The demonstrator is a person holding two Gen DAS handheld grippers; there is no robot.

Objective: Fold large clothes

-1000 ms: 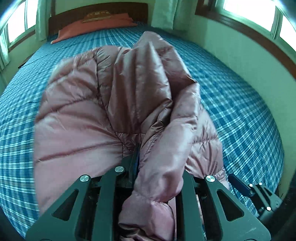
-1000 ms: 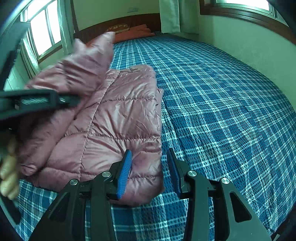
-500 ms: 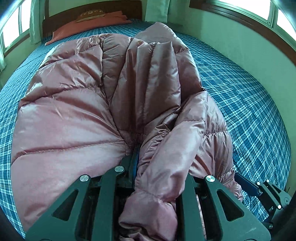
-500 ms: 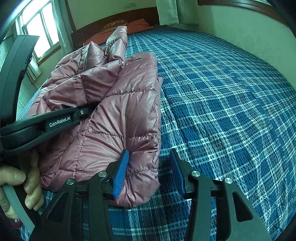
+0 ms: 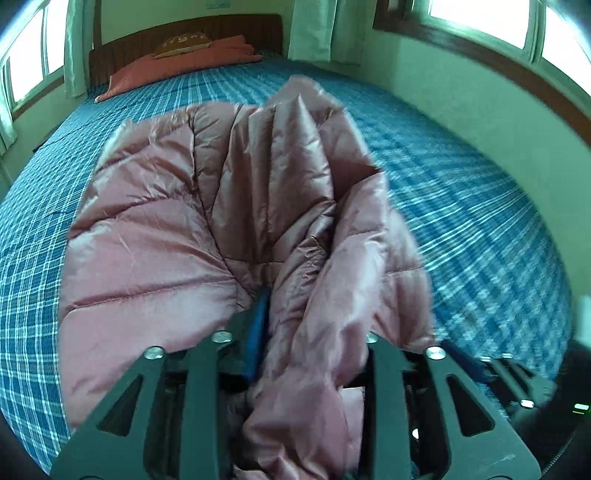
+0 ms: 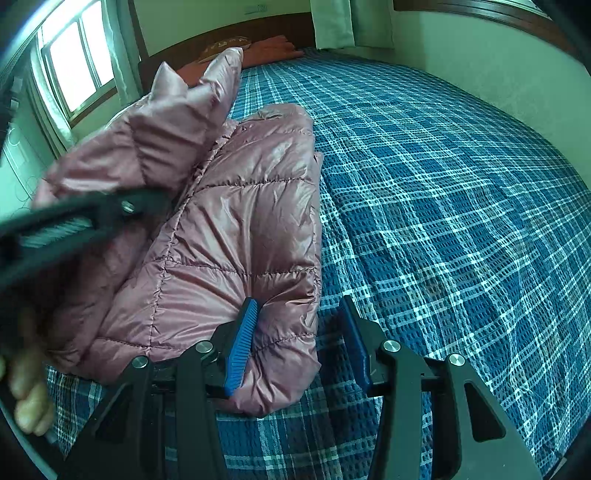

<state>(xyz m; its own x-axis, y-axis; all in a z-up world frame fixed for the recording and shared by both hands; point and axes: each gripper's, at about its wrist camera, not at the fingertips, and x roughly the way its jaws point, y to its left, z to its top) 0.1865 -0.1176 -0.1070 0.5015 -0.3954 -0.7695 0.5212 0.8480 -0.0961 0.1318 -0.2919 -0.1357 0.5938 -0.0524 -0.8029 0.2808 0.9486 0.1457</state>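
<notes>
- A dusty-pink quilted puffer jacket of shiny fabric is seen lying on a bed covered by a blue and white plaid bedspread, towards the near left part of the bed in the right wrist view.
- Part of the jacket is lifted off the bed by the left hand-held gripper, whose black fingers carry blue ribbed pads.
- The jaws of the left hand-held gripper are opening, and a bunched fold of the pink jacket is seen between them, trailing back over the gripper body.
- In the right wrist view the left hand-held gripper is seen blurred at the left edge, with the raised part of the jacket standing up behind it and a person's fingers wrapped around its handle.
- The right hand-held gripper is held part-way open over the near right corner of the jacket; its left pad lies against the fabric, while its right pad stands apart over bare bedspread.
- The jacket's corner is not pinched by the right hand-held gripper.
- An orange-red pillow is seen at the far end of the bed, against a dark wooden headboard.
- Windows with pale curtains are seen in the walls around the bed.
</notes>
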